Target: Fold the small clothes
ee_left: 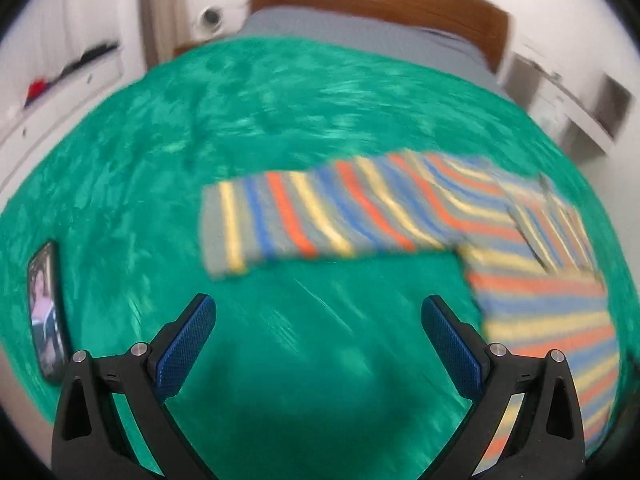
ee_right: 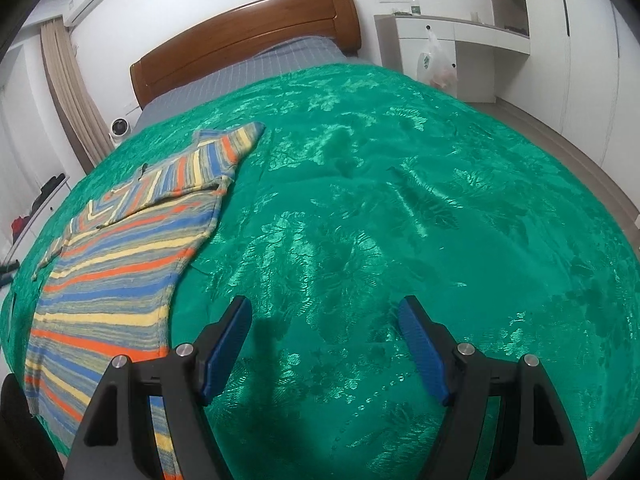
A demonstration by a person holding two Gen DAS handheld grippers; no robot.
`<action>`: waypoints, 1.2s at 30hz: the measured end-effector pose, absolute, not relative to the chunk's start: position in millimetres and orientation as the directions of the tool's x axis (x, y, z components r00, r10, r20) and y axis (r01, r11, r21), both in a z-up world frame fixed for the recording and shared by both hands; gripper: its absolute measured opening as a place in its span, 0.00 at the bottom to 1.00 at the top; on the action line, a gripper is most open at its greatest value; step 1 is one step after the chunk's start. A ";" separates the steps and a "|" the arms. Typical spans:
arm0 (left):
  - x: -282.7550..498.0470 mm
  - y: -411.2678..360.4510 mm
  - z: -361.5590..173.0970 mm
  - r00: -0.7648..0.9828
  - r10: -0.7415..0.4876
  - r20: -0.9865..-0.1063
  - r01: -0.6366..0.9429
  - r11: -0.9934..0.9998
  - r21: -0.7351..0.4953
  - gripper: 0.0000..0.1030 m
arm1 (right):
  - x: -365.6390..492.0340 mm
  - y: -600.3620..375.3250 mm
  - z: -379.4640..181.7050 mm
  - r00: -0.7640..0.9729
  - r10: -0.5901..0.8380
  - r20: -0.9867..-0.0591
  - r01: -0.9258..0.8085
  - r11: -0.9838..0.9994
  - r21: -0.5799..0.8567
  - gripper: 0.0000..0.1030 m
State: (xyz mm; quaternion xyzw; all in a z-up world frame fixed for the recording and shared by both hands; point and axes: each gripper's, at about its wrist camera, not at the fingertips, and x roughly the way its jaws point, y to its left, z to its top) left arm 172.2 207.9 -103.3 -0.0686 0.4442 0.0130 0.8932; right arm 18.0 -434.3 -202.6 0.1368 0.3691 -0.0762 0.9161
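Bedroom, bed (ee_right: 400, 200) covered with a shiny green bedspread, wooden headboard (ee_right: 248, 36) at 12 o'clock. Striped sweater (ee_right: 120, 272) lies flat on the spread, at 9 o'clock in the right wrist view and at 3 o'clock in the left wrist view, one sleeve (ee_left: 320, 216) stretched out sideways toward 9.

Left tongs (ee_left: 318, 344) open, nothing between them, over bare spread just short of the sleeve. Right tongs (ee_right: 324, 344) open, empty, beside the sweater hem.

Risks, as I judge it: slick spread could get pinched along with the knit and drag, and a one-layer pinch would leave the fold skewed. Left view is blurred, so the sleeve edge is hard to place.

Around: phone (ee_left: 46, 312) at 9 o'clock near the bed edge could get knocked off. Plastic bag (ee_right: 436, 64) and white cabinet (ee_right: 452, 28) well apart.
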 end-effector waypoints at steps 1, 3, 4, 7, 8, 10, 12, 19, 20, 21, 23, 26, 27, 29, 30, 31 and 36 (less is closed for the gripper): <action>190.0 227.3 -107.4 0.581 -0.026 -0.814 -0.137 0.982 -0.129 0.99 | 18.3 -433.5 -202.4 0.715 -0.040 -0.698 0.239 0.952 0.190 0.73; 216.3 257.6 -115.4 0.542 -0.016 -0.840 -0.222 0.962 -0.161 0.98 | 17.6 -433.1 -202.0 0.716 -0.041 -0.697 0.237 0.953 0.188 0.73; 228.8 273.3 -121.0 0.519 -0.016 -0.855 -0.262 0.949 -0.177 0.98 | 17.1 -433.2 -201.8 0.717 -0.042 -0.696 0.239 0.953 0.188 0.73; 248.0 289.8 -132.6 0.472 -0.017 -0.881 -0.296 0.939 -0.177 0.92 | 17.5 -434.1 -202.5 0.712 -0.044 -0.701 0.245 0.951 0.189 0.73; 252.1 290.5 -136.1 0.460 -0.013 -0.888 -0.300 0.939 -0.169 0.85 | 18.3 -434.6 -203.5 0.709 -0.044 -0.704 0.248 0.950 0.189 0.73; 259.6 290.9 -143.4 0.437 -0.022 -0.899 -0.310 0.935 -0.173 0.74 | 20.2 -435.0 -205.6 0.701 -0.043 -0.711 0.250 0.950 0.188 0.73; 266.9 289.6 -152.5 0.421 -0.057 -0.905 -0.316 0.926 -0.206 0.69 | 21.3 -434.7 -207.4 0.696 -0.045 -0.717 0.251 0.950 0.185 0.73; 276.8 270.5 -140.7 0.437 -0.025 -0.899 -0.271 0.950 -0.158 0.02 | 21.9 -432.6 -208.1 0.693 -0.050 -0.719 0.250 0.953 0.175 0.74; 278.6 262.0 -128.4 0.454 -0.002 -0.891 -0.245 0.961 -0.127 0.02 | 21.7 -433.3 -207.9 0.695 -0.046 -0.718 0.249 0.952 0.180 0.74; 280.9 252.0 -115.2 0.466 0.022 -0.884 -0.224 0.970 -0.093 0.02 | 21.0 -434.1 -207.6 0.698 -0.040 -0.715 0.248 0.950 0.190 0.74; 284.2 229.9 -90.7 0.486 0.052 -0.872 -0.176 0.984 -0.040 0.02 | 19.9 -435.6 -207.1 0.703 -0.028 -0.711 0.245 0.948 0.205 0.74; 291.5 172.6 -44.6 0.531 0.059 -0.846 -0.034 0.998 0.048 0.02 | 19.5 -437.8 -206.9 0.707 -0.016 -0.707 0.244 0.944 0.222 0.74; 292.5 149.7 -30.2 0.548 0.043 -0.836 0.019 0.998 0.064 0.02 | 19.5 -438.8 -207.0 0.708 -0.011 -0.706 0.243 0.943 0.229 0.74; 293.4 100.1 -4.9 0.579 -0.014 -0.815 0.121 0.990 0.069 0.02 | 19.0 -440.5 -207.2 0.710 -0.003 -0.704 0.244 0.939 0.241 0.74; 292.8 77.3 3.8 0.588 -0.046 -0.807 0.164 0.984 0.063 0.02 | 19.0 -440.8 -206.9 0.710 -0.002 -0.704 0.243 0.939 0.243 0.74; 290.6 47.7 12.4 0.595 -0.091 -0.798 0.219 0.974 0.052 0.02 | 18.9 -441.0 -206.7 0.711 -0.001 -0.703 0.243 0.939 0.244 0.74; 287.2 -47.1 3.3 0.555 -0.220 -0.802 0.371 0.928 0.003 0.05 | 20.1 -437.7 -206.6 0.707 -0.004 -0.707 0.236 0.944 0.231 0.74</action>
